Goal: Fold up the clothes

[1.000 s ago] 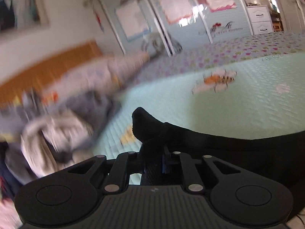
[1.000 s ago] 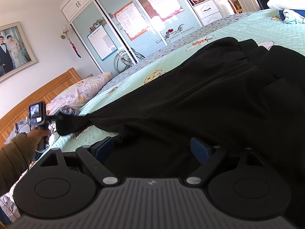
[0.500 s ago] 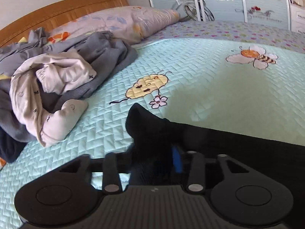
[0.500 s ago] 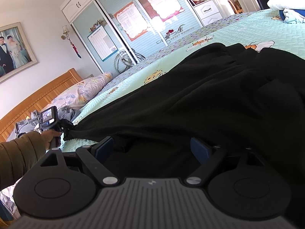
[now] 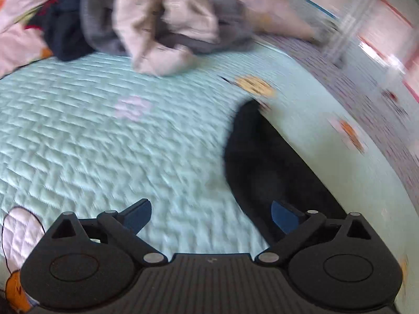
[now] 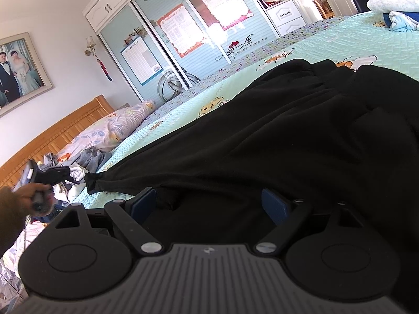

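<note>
Black trousers [image 6: 275, 136] lie spread across the mint quilted bedspread [image 5: 104, 144]. Their narrow leg end [image 5: 251, 157] rests flat on the quilt. My left gripper [image 5: 211, 217] hovers just short of that end, its jaws opening wide with only quilt between the blue pads; the right finger [image 5: 284, 216] hangs over the black cloth. In the right wrist view a hand [image 6: 28, 196] holds the left gripper [image 6: 73, 176] beside the leg end [image 6: 91, 180]. My right gripper [image 6: 209, 202] stands open low over the trousers, pads apart, with a loose fold lying between them.
A heap of grey, beige and navy clothes [image 5: 162, 26] lies near the floral pillow [image 6: 117, 128] and wooden headboard [image 6: 52, 136]. Sliding wardrobe doors [image 6: 196, 39] stand past the bed's far side. Folded white and blue laundry [image 6: 392, 7] sits at the far right.
My left gripper went from shut on the trouser leg end to wide open, letting it drop onto the quilt, then rolled and swung off to the side. The right gripper stayed still.
</note>
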Available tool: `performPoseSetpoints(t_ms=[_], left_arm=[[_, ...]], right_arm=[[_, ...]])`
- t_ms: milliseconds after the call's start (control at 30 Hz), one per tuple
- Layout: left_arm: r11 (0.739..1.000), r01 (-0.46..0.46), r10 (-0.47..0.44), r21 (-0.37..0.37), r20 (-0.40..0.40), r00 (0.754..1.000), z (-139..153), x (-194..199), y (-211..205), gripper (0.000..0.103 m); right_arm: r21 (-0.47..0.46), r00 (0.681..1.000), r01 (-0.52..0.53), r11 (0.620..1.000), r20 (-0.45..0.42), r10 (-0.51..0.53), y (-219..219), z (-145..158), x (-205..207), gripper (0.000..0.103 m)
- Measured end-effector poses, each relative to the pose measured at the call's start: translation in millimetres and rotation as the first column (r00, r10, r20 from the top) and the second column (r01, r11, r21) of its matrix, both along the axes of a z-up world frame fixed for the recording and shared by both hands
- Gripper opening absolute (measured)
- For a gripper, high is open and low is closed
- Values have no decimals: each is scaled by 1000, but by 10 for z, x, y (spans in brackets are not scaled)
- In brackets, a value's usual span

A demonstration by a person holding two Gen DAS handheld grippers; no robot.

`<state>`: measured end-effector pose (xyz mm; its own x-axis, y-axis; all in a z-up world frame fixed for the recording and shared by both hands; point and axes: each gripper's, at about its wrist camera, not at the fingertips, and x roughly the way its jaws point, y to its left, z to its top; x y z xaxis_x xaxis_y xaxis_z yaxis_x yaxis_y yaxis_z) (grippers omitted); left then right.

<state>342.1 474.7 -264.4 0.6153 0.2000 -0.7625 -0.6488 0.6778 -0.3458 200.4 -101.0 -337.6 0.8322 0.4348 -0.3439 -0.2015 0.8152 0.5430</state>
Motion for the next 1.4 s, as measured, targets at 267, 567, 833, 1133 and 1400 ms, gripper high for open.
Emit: performPoseSetpoints(t_ms=[267,567,833,1133,1400], left_arm=[[980,-152,164,-131,91,982,-210,-187,72,100],[979,-103,101,174,24,995,-393,449,116,100],[972,-137,126,189,71,990,-435,701,411,64],[815,-13,-33,580,69,997,45,706,-30,24],[863,-207,234,461,-2,972,37,331,159,85]], right_arm=[[23,1000,-1,1000,10,1,-29,4,-26,88],[46,1000,-5,999,12,4,-55,-16,-19,88],[41,1000,-2,999,13,1,-50,-18,-21,88],[34,1000,0,999,10,0,-45,-7,-26,88],[39,1000,-1,999,10,1,-52,-24,-20,88]])
